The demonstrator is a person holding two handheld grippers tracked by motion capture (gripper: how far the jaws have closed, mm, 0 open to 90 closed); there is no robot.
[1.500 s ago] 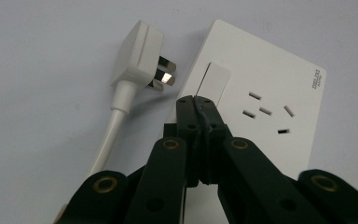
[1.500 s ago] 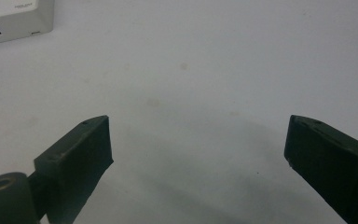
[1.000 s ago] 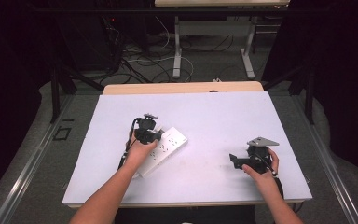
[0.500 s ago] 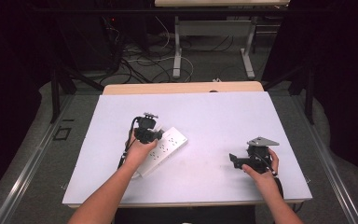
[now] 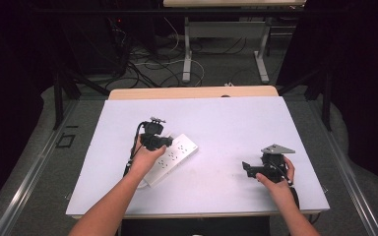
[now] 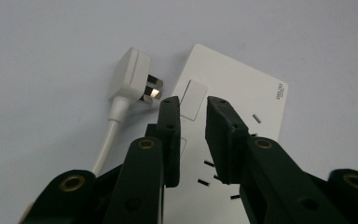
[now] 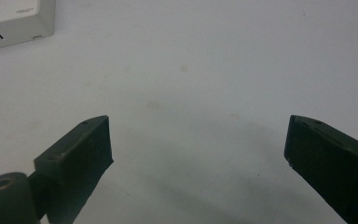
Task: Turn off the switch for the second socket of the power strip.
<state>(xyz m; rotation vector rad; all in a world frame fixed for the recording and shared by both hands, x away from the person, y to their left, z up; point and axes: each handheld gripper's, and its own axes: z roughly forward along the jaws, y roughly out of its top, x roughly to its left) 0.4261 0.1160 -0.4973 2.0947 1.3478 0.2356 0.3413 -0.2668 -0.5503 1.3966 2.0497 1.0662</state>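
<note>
A white power strip (image 5: 174, 155) lies slantwise on the table, left of centre. My left gripper (image 5: 166, 141) hovers over its far end. In the left gripper view its jaws (image 6: 193, 103) stand a narrow gap apart above the strip's rocker switch (image 6: 192, 99); they have just been opening, and nothing is pinched between them. The strip's white plug (image 6: 131, 74) lies loose on the table beside the strip (image 6: 242, 88), with its cable (image 6: 107, 140) trailing back. My right gripper (image 5: 246, 168) rests low at the right, its jaws (image 7: 198, 135) wide open over bare table.
The white table top (image 5: 236, 123) has a wooden far edge (image 5: 192, 92). A corner of the power strip (image 7: 18, 18) shows at the top left of the right gripper view. Cables and desk legs (image 5: 187, 54) lie on the floor beyond the table.
</note>
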